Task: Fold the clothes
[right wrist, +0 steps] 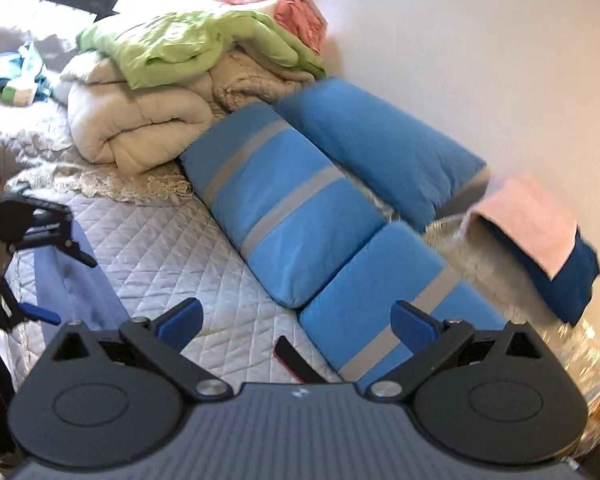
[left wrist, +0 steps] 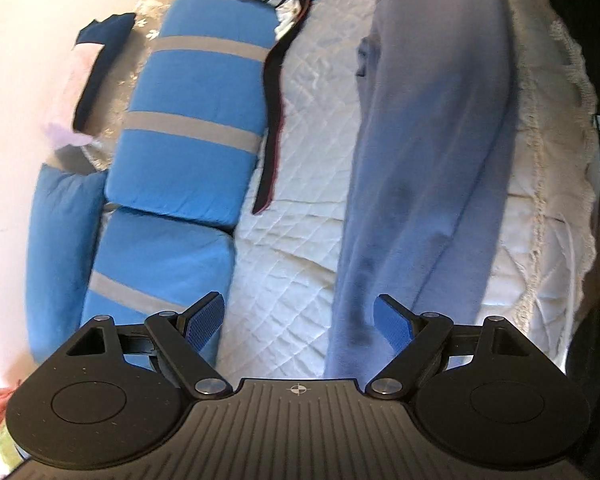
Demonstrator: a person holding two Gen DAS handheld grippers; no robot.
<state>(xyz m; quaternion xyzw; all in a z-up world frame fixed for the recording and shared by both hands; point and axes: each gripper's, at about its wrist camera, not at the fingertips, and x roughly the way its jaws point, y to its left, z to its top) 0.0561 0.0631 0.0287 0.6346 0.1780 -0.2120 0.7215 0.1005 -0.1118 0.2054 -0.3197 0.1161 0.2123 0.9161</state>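
I see the lilac garment (left wrist: 432, 152) lying long on the white quilted bed (left wrist: 300, 240), running down the right half of the left wrist view. My left tongs (left wrist: 300, 322) stand wide with nothing gripped, one pad (left wrist: 392, 328) over the cloth's lower end. My right tongs (right wrist: 296, 320) also gape empty, over the blue striped cushions (right wrist: 284, 216), with folded blankets (right wrist: 172, 92) stacked at the upper left.

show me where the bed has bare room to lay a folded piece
Free: the white quilted bedspread between the blue grey-striped cushions and the long pale blue garment. Crowded: the far end, with the rolled beige comforter and green blanket.
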